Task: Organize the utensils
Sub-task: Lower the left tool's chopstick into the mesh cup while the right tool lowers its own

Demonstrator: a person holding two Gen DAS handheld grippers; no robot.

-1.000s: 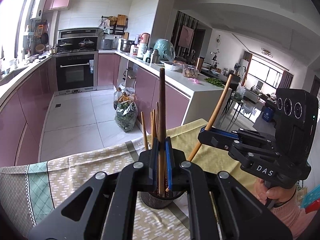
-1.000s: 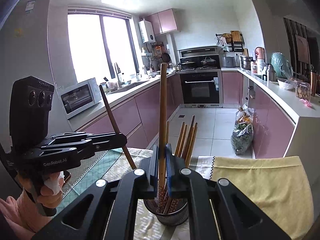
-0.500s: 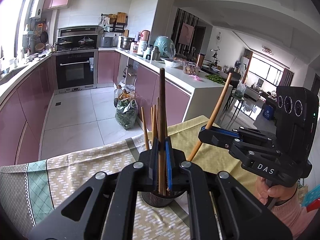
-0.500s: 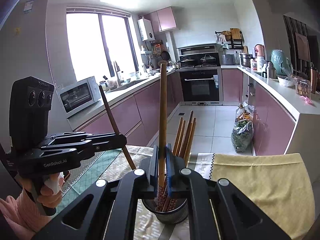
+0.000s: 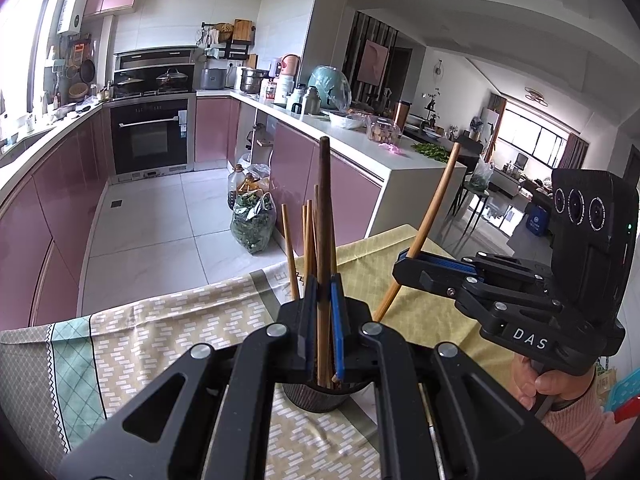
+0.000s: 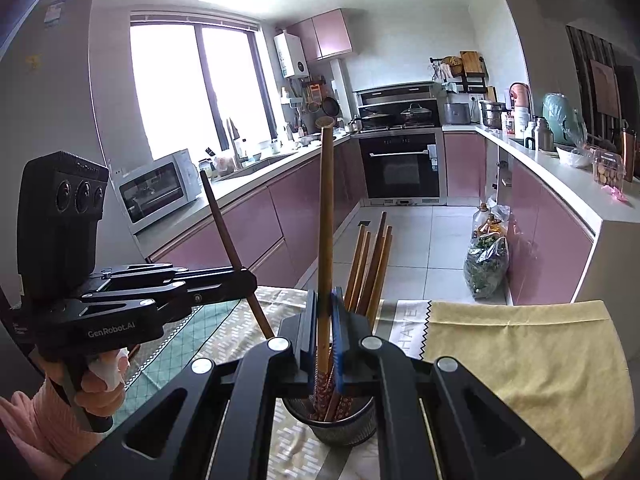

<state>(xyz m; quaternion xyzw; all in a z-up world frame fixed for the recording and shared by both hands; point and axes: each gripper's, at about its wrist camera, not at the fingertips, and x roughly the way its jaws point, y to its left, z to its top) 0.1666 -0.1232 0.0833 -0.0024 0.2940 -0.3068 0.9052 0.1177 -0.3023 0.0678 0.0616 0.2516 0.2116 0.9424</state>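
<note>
A dark mesh utensil cup [image 6: 338,420] stands on the cloth-covered table, also in the left wrist view [image 5: 320,398], with several wooden chopsticks [image 6: 370,264] upright in it. My left gripper [image 5: 323,320] is shut on a dark brown chopstick [image 5: 324,208], held upright over the cup. It shows from the side in the right wrist view [image 6: 246,280]. My right gripper [image 6: 323,328] is shut on a lighter wooden chopstick [image 6: 326,208] whose patterned lower end reaches into the cup. In the left wrist view the right gripper [image 5: 404,264] holds that chopstick [image 5: 434,208] tilted.
The table carries a patterned cloth [image 5: 168,332] and a yellow cloth [image 6: 520,360]. Beyond its far edge are the tiled floor, a bag of greens [image 5: 252,224], pink cabinets [image 6: 256,232] and an oven [image 6: 402,164]. A microwave [image 6: 160,188] sits on the left counter.
Both grippers stay shut on their chopsticks. The views have shifted slightly, with the cup sitting a little higher in frame; the chopsticks keep about the same pose over it.
</note>
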